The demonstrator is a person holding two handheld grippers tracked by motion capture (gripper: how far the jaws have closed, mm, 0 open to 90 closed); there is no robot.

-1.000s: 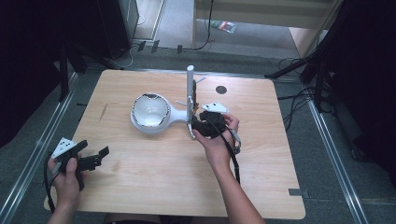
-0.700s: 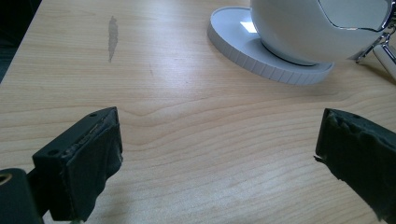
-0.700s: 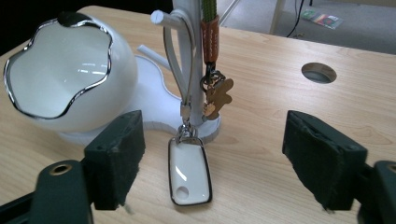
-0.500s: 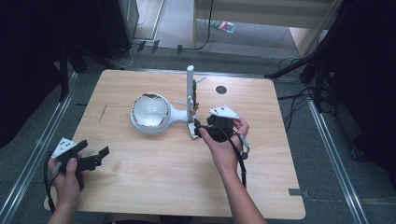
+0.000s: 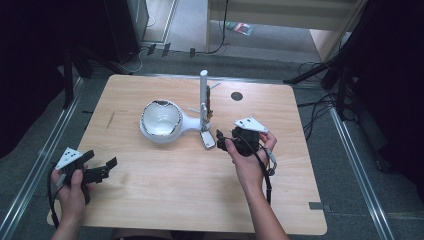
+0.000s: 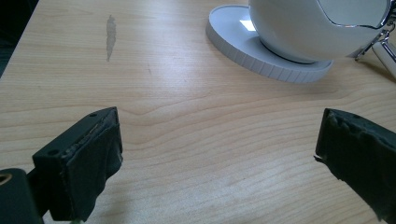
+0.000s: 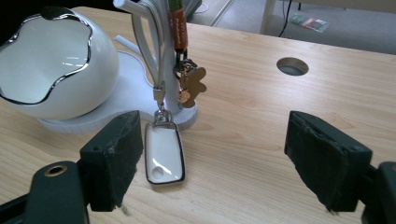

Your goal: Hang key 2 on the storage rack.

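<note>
My right gripper [image 5: 223, 141] has two black jaws, and they have just been opening; now they stand wide apart and hold nothing. In the right gripper view, one white key fob [image 7: 164, 153] lies flat on the table [image 5: 165, 200] just beside my left-hand jaw, inside the gap but not touching any pad. The space near my other jaw is bare wood. The fob is joined by a small metal ring and a white strap to one white stand [image 7: 149, 42], which rises straight behind it. On the same stand hangs one orange strap [image 7: 177, 23] with one brown bear-shaped charm [image 7: 191, 84], a little farther from my jaws than the fob. To the left of the stand, farther again, sits one white bowl [image 7: 51, 70] with a wavy silver rim, on the round base of the stand. Beyond my right-hand jaw, well apart, there is one round hole [image 7: 292, 66] in the table.

My left gripper [image 5: 100, 169] also has two jaws, wide open and empty, over bare wood. In the left gripper view, the bowl [image 6: 317, 28] and its base are far ahead, toward my right-hand jaw. One grey mark [image 6: 110, 37] on the wood is far ahead of my left-hand jaw.
</note>
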